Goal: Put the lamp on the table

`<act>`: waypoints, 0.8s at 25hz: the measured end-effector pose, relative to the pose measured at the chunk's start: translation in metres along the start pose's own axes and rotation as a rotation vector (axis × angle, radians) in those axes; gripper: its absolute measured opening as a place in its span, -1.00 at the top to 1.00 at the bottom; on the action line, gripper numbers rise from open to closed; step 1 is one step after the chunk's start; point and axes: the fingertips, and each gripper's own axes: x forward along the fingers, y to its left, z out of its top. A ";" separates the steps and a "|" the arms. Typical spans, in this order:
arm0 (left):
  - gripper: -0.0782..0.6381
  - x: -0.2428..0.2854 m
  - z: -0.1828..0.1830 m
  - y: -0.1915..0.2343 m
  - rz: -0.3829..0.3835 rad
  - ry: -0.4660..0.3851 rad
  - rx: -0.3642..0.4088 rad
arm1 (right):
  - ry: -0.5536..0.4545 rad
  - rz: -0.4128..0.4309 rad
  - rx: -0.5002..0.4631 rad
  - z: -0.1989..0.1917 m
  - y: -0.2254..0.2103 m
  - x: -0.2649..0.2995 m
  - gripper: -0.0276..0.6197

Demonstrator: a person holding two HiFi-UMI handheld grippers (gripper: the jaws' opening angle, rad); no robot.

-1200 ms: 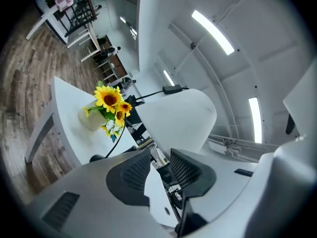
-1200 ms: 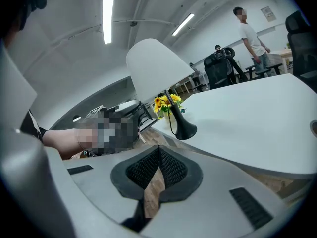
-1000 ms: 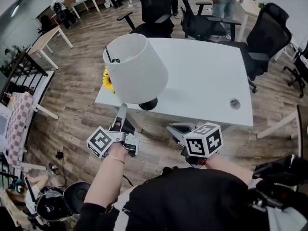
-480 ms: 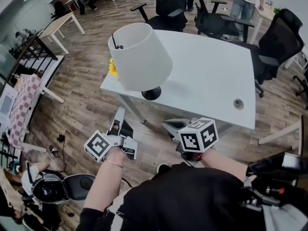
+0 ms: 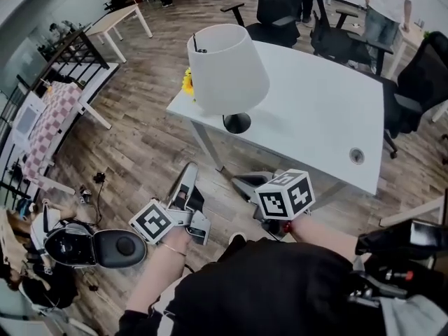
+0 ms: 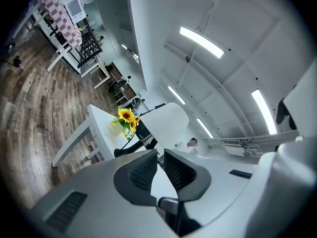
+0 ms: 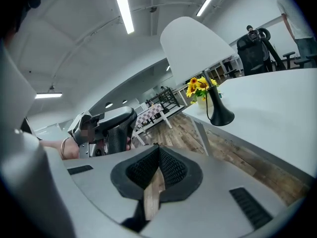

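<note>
The lamp (image 5: 227, 68), with a white shade and a black base, stands upright on the near-left corner of the white table (image 5: 322, 110). Neither gripper touches it. My left gripper (image 5: 189, 177) hovers over the floor short of the table; its jaws have just been closing, a narrow gap remains and nothing is between them. My right gripper (image 5: 245, 186) is shut and empty beside it. The left gripper view has the lamp (image 6: 168, 125) beyond the left gripper (image 6: 159, 155). In the right gripper view the lamp (image 7: 195, 46) rises past the right gripper (image 7: 158, 150).
Sunflowers (image 5: 187, 82) in a vase stand behind the lamp. Black office chairs (image 5: 280, 5) and a standing person (image 5: 381, 5) are beyond the table. A checkered-cloth rack (image 5: 49, 128) is at left, and a black round device (image 5: 98, 243) lies on the wooden floor.
Both grippers have drawn back from the table and the lamp. The left jaws have narrowed. The lamp stays put on the table corner.
</note>
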 end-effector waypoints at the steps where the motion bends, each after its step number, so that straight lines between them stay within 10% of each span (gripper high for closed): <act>1: 0.64 -0.007 -0.004 -0.001 0.009 -0.001 0.005 | 0.006 0.008 -0.004 -0.002 0.004 0.000 0.87; 6: 0.73 -0.040 -0.041 -0.006 0.076 0.048 0.090 | 0.035 0.029 -0.030 -0.019 0.014 -0.018 0.87; 14: 0.74 -0.071 -0.130 -0.030 0.177 0.292 0.436 | 0.062 0.015 -0.004 -0.059 -0.002 -0.058 0.86; 20: 0.74 -0.079 -0.158 -0.022 0.224 0.297 0.424 | 0.020 -0.040 0.040 -0.063 -0.026 -0.087 0.86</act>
